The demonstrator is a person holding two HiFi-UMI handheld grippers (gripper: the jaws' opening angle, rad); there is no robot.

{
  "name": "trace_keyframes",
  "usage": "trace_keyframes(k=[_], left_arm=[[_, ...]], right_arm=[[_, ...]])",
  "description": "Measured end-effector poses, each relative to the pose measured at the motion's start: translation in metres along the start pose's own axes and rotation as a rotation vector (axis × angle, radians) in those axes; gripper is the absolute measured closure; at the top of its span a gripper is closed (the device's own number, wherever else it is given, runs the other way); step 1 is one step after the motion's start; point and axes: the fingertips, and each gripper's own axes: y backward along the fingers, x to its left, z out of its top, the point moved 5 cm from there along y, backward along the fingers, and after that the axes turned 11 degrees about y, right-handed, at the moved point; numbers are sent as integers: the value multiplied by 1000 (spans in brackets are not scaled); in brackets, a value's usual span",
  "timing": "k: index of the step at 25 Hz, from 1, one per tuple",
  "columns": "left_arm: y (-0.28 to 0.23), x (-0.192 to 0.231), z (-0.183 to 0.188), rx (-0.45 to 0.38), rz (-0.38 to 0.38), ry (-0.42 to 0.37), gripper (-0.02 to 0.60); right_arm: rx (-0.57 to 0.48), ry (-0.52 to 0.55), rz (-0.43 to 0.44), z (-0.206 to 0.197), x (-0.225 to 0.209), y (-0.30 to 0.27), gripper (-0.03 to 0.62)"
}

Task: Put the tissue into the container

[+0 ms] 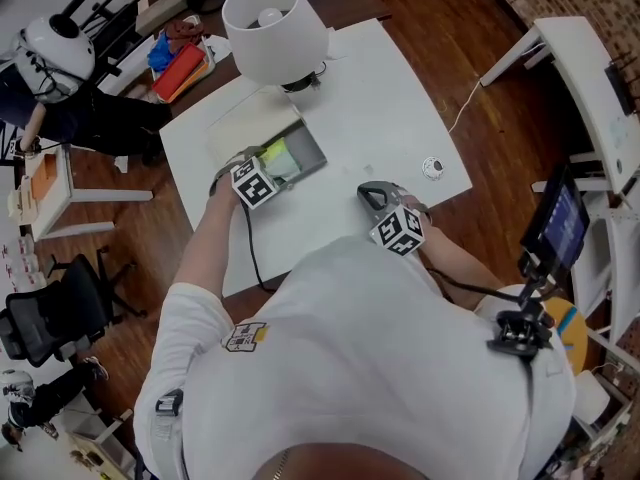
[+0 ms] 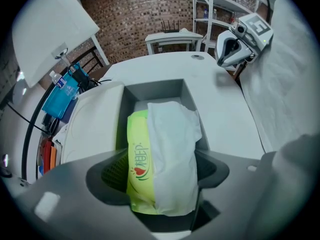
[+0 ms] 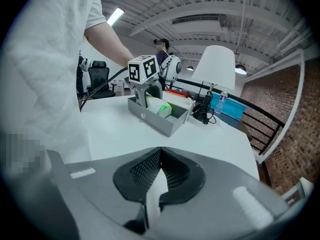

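Observation:
A green tissue pack (image 2: pixel 139 159) with a white sheet draped over it lies lengthwise in the open grey container (image 2: pixel 152 89) on the white table. My left gripper (image 2: pixel 160 171) reaches into the container with its pads against both sides of the pack. The head view shows the pack (image 1: pixel 277 158) in the container (image 1: pixel 312 158) with the left gripper (image 1: pixel 268 171) on it. My right gripper (image 3: pixel 160 151) hovers low over the table near its front edge, shut, with a thin white strip, seemingly tissue, pinched between its pads. From there the container (image 3: pixel 155 120) stands well ahead.
A white lamp (image 1: pixel 275 23) stands just behind the container. A flat white lid (image 2: pixel 92 119) lies to its left. A small round object (image 1: pixel 432 168) sits near the table's right edge. Chairs, shelves and other tables surround the table.

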Motion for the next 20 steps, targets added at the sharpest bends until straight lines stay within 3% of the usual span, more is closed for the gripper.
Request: trace_keyframes(k=[10, 14, 20], left_arm=[[24, 1, 13, -40, 19, -37, 176], [32, 3, 11, -48, 25, -22, 124], [62, 9, 10, -148, 75, 40, 121]], right_arm=[[-9, 2, 3, 0, 0, 4, 594], [-13, 4, 6, 2, 0, 4, 594], [-20, 11, 10, 5, 1, 2, 594]])
